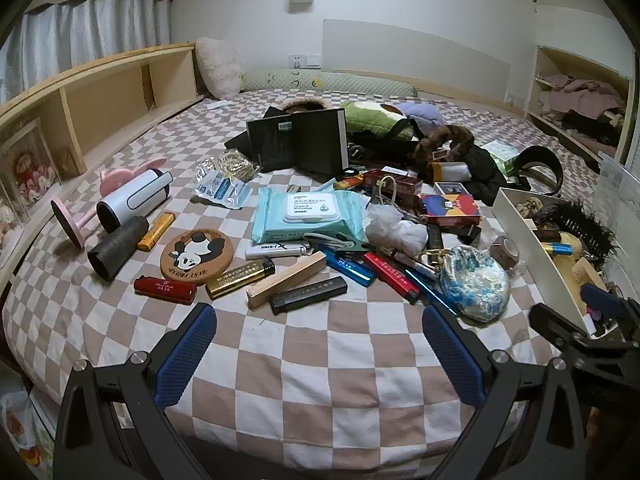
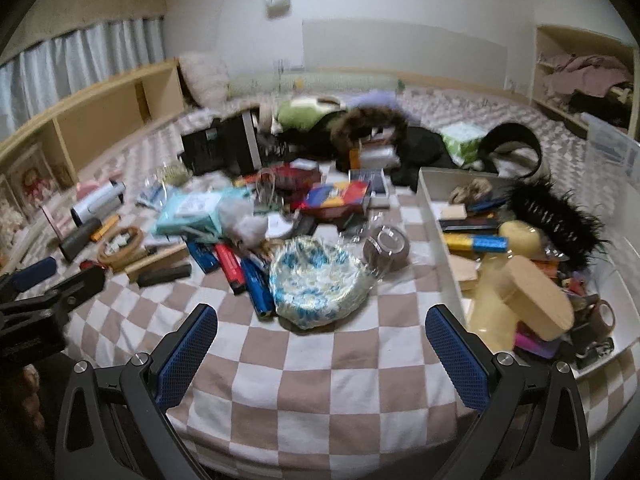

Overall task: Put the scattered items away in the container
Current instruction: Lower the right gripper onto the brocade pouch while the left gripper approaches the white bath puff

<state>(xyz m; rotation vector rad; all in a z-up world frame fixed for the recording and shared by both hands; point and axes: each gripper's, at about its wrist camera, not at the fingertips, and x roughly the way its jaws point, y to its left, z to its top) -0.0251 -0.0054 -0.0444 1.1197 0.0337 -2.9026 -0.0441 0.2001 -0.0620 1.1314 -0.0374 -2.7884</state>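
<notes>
Small items lie scattered on a checkered bed: several lighters such as a red one and a gold one, a panda coaster, a wooden block, a wet-wipes pack and a blue-white wrapped bundle. The white container sits at the right, holding several items. My left gripper hovers open above bare bedding near the lighters. My right gripper is open just before the bundle, left of the container. Both hold nothing.
A black book, plush toys and dark clothing are piled farther back. A wooden shelf runs along the left side. A tape roll lies by the container. The bed's front edge is right below both grippers.
</notes>
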